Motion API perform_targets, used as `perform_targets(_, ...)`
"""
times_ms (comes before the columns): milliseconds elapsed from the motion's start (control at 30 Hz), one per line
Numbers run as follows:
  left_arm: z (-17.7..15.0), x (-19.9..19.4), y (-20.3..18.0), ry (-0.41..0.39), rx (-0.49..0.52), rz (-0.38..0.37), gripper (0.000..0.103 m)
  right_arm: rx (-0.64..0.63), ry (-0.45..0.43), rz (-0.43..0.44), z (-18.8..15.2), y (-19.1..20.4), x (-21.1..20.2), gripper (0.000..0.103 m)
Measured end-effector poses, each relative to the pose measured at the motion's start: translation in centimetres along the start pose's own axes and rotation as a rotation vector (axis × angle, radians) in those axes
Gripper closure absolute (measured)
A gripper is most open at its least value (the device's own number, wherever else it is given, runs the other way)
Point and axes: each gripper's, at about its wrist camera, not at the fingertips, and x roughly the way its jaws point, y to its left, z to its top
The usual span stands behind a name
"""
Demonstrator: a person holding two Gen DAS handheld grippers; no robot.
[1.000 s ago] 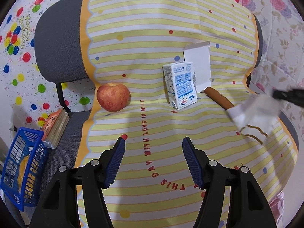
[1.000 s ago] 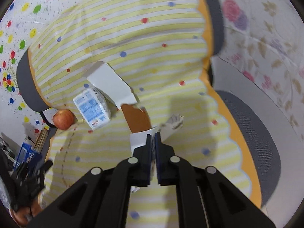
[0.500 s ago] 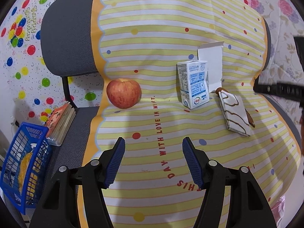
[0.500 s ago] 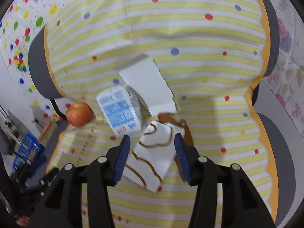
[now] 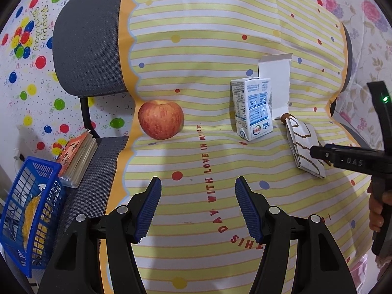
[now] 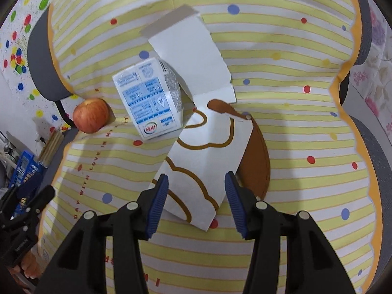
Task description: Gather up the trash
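Right wrist view: right gripper point(image 6: 196, 197) hangs wide open over the paper wrapper point(image 6: 204, 161), gripping nothing; the pads flank the wrapper's near end. Wrapper lies flat on the striped cloth point(image 6: 306, 196) toward the right edge of the seat, over a brown flat piece point(image 6: 256, 166), just beside the milk carton point(image 6: 149, 103). White card point(image 6: 193, 56) leans behind; apple point(image 6: 91, 118) well left. Left gripper point(image 5: 198, 208) also open and empty, near the cloth's front edge. Blue basket point(image 5: 29, 210) off the left side, probably the bin. Wrapper looks light, thin, floppy; best pinched at an edge. Carton looks stiff; grip its sides.
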Motion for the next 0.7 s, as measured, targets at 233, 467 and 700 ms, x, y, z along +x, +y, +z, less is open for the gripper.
perform_targets(233,-0.2,0.5,0.2,0.013,-0.008,-0.001,0.039,0.053,0.035,0.028,-0.7,-0.7,1.9,0.052)
perform_targets(467,-0.4,0.7,0.0,0.022,-0.001,-0.002,0.039,0.092,-0.033,0.107,-0.2,-1.2,2.7,0.046)
perform_targets(700,0.5,1.0,-0.6,0.015,0.027,0.004,0.039,0.142,-0.137,0.218,0.7,-2.2,-0.2,0.1)
